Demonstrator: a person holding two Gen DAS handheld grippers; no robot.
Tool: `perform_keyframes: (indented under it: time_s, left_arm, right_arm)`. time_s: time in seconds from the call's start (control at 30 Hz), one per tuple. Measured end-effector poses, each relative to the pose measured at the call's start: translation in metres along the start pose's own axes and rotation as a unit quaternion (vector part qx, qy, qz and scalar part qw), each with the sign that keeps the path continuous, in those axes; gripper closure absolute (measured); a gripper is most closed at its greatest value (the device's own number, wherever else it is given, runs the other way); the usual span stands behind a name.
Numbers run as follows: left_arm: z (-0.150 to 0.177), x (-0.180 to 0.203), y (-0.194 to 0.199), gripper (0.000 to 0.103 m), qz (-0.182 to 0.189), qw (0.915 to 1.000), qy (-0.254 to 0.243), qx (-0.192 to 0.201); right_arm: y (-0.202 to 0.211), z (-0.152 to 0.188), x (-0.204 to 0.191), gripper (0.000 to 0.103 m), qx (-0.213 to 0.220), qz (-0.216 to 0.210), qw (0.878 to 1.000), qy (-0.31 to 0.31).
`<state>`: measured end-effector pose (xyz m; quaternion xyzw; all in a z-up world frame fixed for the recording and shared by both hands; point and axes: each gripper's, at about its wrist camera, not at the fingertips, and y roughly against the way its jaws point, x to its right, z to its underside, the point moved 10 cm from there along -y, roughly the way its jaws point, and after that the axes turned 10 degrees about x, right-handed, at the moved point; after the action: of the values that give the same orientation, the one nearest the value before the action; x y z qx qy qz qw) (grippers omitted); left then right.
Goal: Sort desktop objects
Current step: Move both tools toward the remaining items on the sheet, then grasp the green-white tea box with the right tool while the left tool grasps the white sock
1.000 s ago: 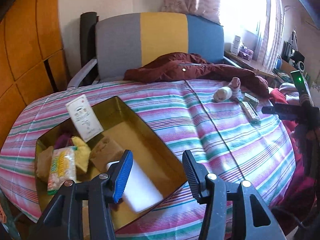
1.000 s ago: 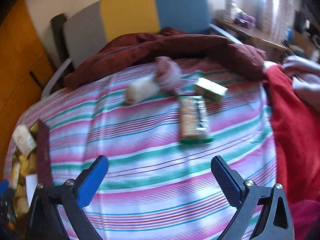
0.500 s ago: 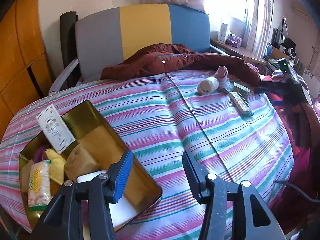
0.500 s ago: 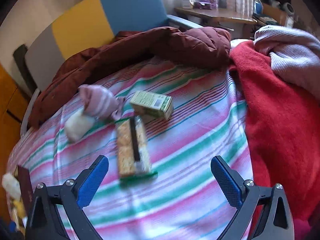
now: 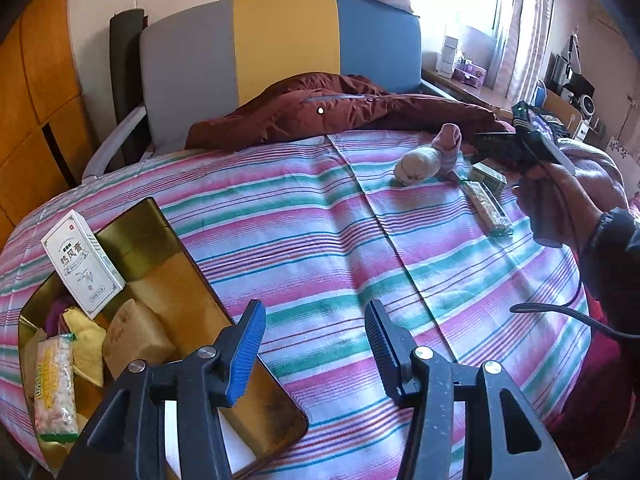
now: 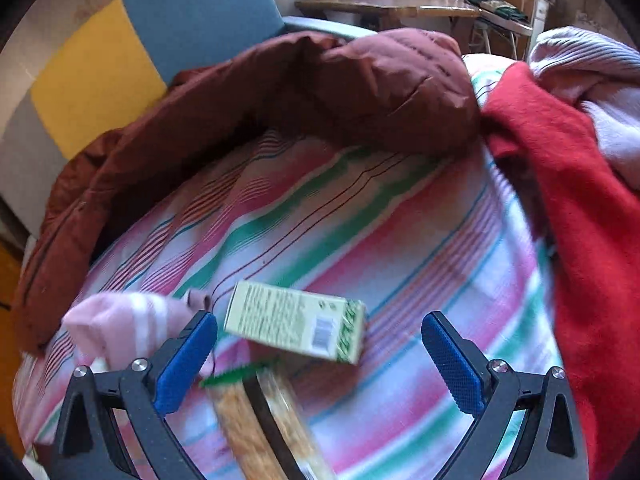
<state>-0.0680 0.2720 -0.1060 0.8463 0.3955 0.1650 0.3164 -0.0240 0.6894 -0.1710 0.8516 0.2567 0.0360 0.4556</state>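
Striped bed (image 5: 320, 240): tin (image 5: 152, 236), sock (image 5: 424, 160), box (image 6: 296, 326), jacket (image 5: 340, 112).

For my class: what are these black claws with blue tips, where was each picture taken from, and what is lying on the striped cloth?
No robot here: a person holds a hand-held clamp in each hand, each with a camera looking along its two fingers. The left gripper is open and empty beside a gold tin that holds a white box and snacks. Its view also shows the person's hand carrying the other clamp. The right gripper, open and empty, hovers over a green box, a snack bar and a pink sock on the striped cloth.
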Motion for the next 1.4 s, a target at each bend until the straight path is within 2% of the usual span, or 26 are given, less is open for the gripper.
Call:
perform_keyframes:
  time_s: [0.1, 0.17, 0.2, 0.43, 0.7, 0.9, 1.0, 1.07, 1.13, 1.23, 1.4]
  left_arm:
    - [-0.001, 0.000, -0.004, 0.051, 0.003, 1.0000, 0.001, -0.003]
    - [-0.002, 0.001, -0.008, 0.051, 0.005, 1.0000, 0.002, -0.004]
    - [-0.003, 0.002, -0.009, 0.051, 0.007, 1.0000, 0.002, -0.005]
    - [-0.014, 0.018, -0.017, 0.051, 0.021, 0.9998, -0.007, -0.005]
    - [-0.055, 0.054, -0.042, 0.051, 0.051, 0.9986, -0.015, 0.000]
    - [-0.080, 0.090, -0.080, 0.051, 0.063, 0.9959, -0.064, -0.001]
    - [-0.090, 0.108, -0.103, 0.050, 0.083, 0.9931, -0.083, -0.009]
    - [-0.097, 0.116, -0.120, 0.045, 0.094, 0.9922, -0.081, -0.012]
    - [-0.104, 0.125, -0.136, 0.045, 0.107, 0.9902, -0.089, -0.010]
    - [-0.110, 0.132, -0.155, 0.044, 0.107, 0.9887, -0.104, -0.013]
    - [-0.118, 0.146, -0.186, 0.032, 0.116, 0.9848, -0.128, -0.019]
  right_arm:
    - [-0.012, 0.000, -0.003, 0.001, -0.004, 0.011, 1.000, 0.005]
    - [-0.015, 0.001, -0.005, 0.012, -0.003, 0.013, 1.000, 0.016]
    - [-0.015, 0.002, -0.007, 0.026, -0.005, 0.012, 1.000, 0.023]
    - [0.002, 0.008, -0.012, 0.027, -0.002, -0.020, 0.997, 0.069]
    - [0.025, 0.013, -0.017, 0.027, 0.016, -0.061, 0.993, 0.105]
    - [0.046, 0.000, -0.032, 0.027, 0.057, -0.084, 0.986, 0.132]
    - [0.058, -0.008, -0.035, 0.027, 0.071, -0.100, 0.984, 0.126]
    - [0.061, -0.016, -0.035, 0.027, 0.079, -0.108, 0.985, 0.113]
    - [0.062, -0.025, -0.029, 0.027, 0.085, -0.114, 0.985, 0.097]
    - [0.067, -0.032, -0.026, 0.026, 0.091, -0.112, 0.985, 0.092]
    - [0.065, -0.034, -0.027, 0.026, 0.089, -0.116, 0.986, 0.084]
